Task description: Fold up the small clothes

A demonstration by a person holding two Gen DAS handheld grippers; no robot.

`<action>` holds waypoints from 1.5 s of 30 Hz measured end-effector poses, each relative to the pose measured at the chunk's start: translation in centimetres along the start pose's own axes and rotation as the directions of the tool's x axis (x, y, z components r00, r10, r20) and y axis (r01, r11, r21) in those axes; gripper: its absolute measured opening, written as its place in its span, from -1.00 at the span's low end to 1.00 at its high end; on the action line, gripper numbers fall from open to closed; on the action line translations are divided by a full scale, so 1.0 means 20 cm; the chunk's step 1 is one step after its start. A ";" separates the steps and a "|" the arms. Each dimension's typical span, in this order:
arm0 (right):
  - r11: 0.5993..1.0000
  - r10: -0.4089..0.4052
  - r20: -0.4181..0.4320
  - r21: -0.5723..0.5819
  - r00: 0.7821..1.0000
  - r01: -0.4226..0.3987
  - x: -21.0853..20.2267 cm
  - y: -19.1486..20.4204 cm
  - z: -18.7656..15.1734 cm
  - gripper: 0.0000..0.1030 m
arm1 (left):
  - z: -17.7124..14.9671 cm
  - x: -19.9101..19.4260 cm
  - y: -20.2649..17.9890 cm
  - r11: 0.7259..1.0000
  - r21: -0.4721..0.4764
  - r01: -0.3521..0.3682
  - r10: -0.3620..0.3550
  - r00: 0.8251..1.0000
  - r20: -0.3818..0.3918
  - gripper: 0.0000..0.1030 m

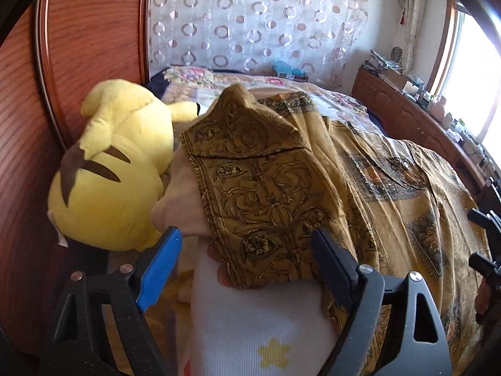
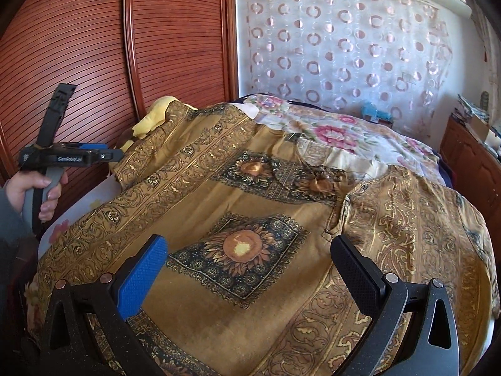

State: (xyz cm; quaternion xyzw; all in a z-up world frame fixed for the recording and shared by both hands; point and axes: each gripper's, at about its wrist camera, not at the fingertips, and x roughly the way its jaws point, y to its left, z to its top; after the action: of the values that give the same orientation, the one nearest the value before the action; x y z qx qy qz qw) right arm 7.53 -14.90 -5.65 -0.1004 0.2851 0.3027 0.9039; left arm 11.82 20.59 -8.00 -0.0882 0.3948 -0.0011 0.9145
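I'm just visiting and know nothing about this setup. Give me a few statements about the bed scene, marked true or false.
1. A yellow plush toy lies beside the wooden wardrobe. True.
2. The garment on the bed is plain blue. False: it is golden-brown with sunflower squares.
3. The left tool stands open around the garment's edge. True.
4. The right tool is clamped shut on the garment. False: it is open, above the cloth.

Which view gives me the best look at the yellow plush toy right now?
The left wrist view: the yellow plush toy lies close and almost whole beside the wardrobe. In the right wrist view only a yellow scrap peeks out behind the brown patterned garment.
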 end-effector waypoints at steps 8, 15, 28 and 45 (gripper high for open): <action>1.000 0.013 0.009 0.010 1.000 -0.013 -0.07 -0.04 -0.03 1.00 | -0.07 0.07 0.00 0.999 -0.020 0.028 -0.030 0.997 -0.065 0.24; 1.000 -0.005 0.018 0.022 1.000 0.005 -0.04 -0.03 -0.03 1.00 | -0.07 0.05 -0.05 0.999 0.042 0.034 -0.031 0.997 -0.076 -0.80; 0.996 -0.050 0.035 0.071 0.998 0.047 -0.03 -0.08 -0.02 1.00 | 0.24 -0.16 -0.37 0.982 0.155 0.107 -0.119 0.990 0.071 -0.86; 0.992 -0.074 0.029 0.107 0.997 0.070 -0.04 -0.06 -0.06 1.00 | 0.20 -0.26 -0.67 0.951 0.259 0.168 -0.193 0.978 0.074 -0.34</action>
State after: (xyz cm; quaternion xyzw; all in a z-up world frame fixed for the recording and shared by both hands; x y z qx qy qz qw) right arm 7.18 -16.63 -6.22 -0.0576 0.2820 0.2560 0.9228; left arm 11.97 8.36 0.69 -0.0075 0.3361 -0.1303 0.9327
